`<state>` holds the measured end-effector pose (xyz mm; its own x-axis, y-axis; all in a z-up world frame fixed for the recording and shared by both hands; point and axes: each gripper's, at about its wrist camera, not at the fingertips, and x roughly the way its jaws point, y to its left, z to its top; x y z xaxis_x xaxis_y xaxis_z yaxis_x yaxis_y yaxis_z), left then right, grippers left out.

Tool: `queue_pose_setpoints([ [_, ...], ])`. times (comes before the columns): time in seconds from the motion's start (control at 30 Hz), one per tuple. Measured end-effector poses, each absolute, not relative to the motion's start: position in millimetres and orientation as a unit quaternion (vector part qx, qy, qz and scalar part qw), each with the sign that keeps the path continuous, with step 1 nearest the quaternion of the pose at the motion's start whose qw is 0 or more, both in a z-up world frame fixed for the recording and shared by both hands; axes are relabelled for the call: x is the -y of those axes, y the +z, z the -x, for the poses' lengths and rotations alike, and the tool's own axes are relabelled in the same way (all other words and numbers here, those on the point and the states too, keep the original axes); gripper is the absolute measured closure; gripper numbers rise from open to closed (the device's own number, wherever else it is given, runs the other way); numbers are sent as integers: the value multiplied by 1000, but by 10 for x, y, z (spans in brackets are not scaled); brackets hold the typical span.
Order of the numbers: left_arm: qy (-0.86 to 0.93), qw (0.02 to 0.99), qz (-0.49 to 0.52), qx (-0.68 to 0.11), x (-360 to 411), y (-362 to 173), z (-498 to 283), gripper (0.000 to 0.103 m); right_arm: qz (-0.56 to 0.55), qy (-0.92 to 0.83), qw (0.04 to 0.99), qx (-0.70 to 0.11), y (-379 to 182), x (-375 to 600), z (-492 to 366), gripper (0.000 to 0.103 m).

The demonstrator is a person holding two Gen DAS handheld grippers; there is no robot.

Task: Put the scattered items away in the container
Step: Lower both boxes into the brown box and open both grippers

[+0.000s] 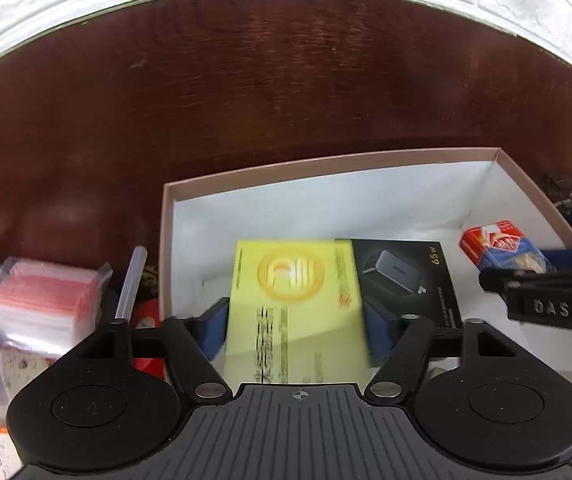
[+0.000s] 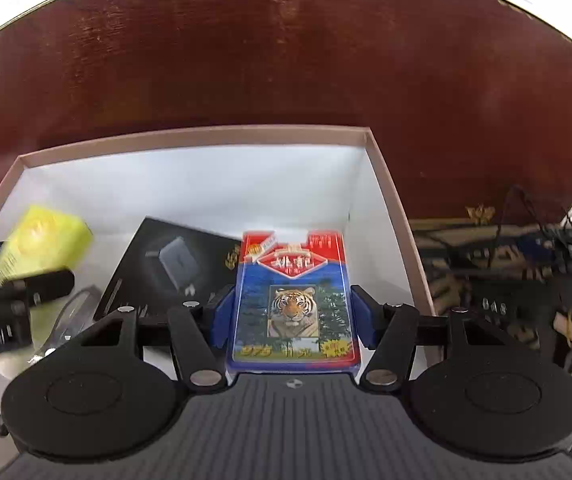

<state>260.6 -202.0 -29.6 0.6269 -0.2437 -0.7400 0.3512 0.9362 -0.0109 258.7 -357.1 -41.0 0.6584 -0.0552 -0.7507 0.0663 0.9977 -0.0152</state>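
An open cardboard container [image 1: 326, 162] with a white inside sits on the dark wooden table. A black charger box [image 1: 406, 276] lies flat in it. My left gripper [image 1: 296, 316] hangs over the container's left half with a yellow box [image 1: 294, 300] between its blue pads. The yellow box is blurred and looks loose, so the jaws stand open. My right gripper [image 2: 292, 316] is over the container [image 2: 206, 136], shut on a red and blue pack with a tiger picture [image 2: 292, 292]. The black charger box [image 2: 174, 260] lies to its left.
Left of the container lie a bag of red-striped pouches [image 1: 42, 300] and a clear tube [image 1: 130, 284]. Tangled cables [image 2: 526, 240] sit beyond the container's right wall. A clear plastic piece [image 2: 74, 316] lies in the container's near left corner. A white wall borders the table's far edge.
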Motion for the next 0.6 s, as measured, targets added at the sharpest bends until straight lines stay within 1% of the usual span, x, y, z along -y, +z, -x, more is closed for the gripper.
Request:
queue_pose_setpoints([
  [0.03, -175, 896, -67, -402, 2037, -293, -2597, 7, -4, -29, 912, -409, -416, 3561, -2589, 27],
  [0.07, -185, 893, -66, -406, 2047, -282, -2581, 4, -2, -23, 912, -409, -416, 3553, -2585, 22],
  [0.1, -192, 890, -66, -408, 2044, -274, -2560, 3, -2, -20, 913, -407, -412, 3550, -2564, 19],
  [0.2, -193, 891, -67, -404, 2023, -244, -2524, 0, 0, -17, 917, -399, -379, 3565, -2456, 19],
  [0.23, -190, 892, -65, -405, 2011, -233, -2511, 0, -2, -17, 917, -399, -363, 3578, -2415, 16],
  [0.3, -193, 890, -58, -408, 1983, -205, -2479, 0, -4, -12, 917, -400, -327, 3593, -2329, 14],
  [0.4, -192, 889, -57, -412, 1960, -153, -2422, 0, 13, -6, 916, -401, -274, 3562, -2205, 14],
  [0.53, -195, 890, -63, -408, 1940, -69, -2306, 0, 28, -2, 917, -398, -176, 3435, -2049, 9],
  [0.6, -196, 891, -66, -403, 1911, -9, -2236, 0, 31, -3, 918, -396, -120, 3411, -2002, 8],
])
